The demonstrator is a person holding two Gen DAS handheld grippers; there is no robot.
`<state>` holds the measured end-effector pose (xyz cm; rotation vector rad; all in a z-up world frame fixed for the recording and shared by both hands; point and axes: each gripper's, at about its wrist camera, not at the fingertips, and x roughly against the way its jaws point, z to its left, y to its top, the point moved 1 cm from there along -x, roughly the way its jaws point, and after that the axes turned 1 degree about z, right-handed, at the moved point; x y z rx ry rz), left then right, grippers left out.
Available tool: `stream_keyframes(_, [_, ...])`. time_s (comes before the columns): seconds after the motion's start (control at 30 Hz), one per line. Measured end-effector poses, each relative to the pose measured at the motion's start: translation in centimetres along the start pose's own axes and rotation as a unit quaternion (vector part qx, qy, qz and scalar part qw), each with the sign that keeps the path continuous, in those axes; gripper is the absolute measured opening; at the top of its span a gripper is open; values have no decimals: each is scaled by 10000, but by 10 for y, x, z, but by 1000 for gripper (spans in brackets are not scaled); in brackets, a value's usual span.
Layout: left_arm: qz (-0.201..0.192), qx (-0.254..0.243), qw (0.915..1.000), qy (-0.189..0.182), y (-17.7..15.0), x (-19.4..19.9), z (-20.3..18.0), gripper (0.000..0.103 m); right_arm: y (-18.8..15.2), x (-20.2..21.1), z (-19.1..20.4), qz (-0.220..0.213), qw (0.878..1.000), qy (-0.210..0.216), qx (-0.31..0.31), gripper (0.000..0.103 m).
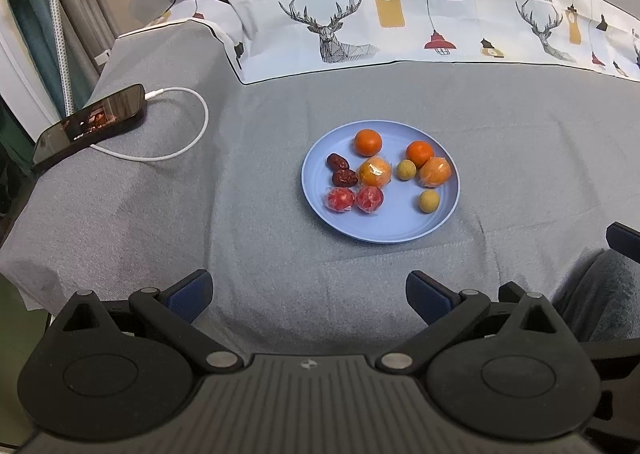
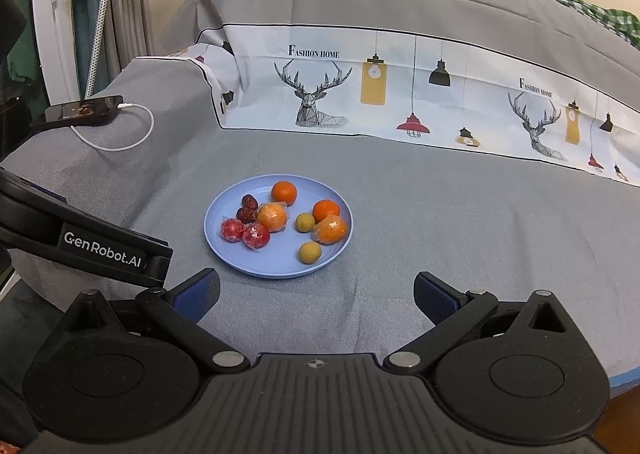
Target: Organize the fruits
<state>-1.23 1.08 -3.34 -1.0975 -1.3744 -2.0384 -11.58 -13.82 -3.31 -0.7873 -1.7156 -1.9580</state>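
here, both grippers – left gripper (image 1: 308, 296), right gripper (image 2: 316, 298) – gape before the fruit-laden plate (image 1: 400, 230).

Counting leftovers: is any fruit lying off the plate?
No, every fruit sits on the blue plate, none on the grey cloth.

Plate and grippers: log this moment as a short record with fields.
surface: grey cloth
plate: blue, on the cloth
on plate: two oranges, two wrapped oranges, two wrapped red fruits, two dates, two small yellow-brown fruits
left gripper: open, empty, short of plate
right gripper: open, empty, short of plate
aside: phone on cable
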Motion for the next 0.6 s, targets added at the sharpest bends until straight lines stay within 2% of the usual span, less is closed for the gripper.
stream_keyframes(0.6, [145, 92, 9998, 58, 0, -4, 1, 103, -1, 0, 1, -1, 10000, 4, 17, 102])
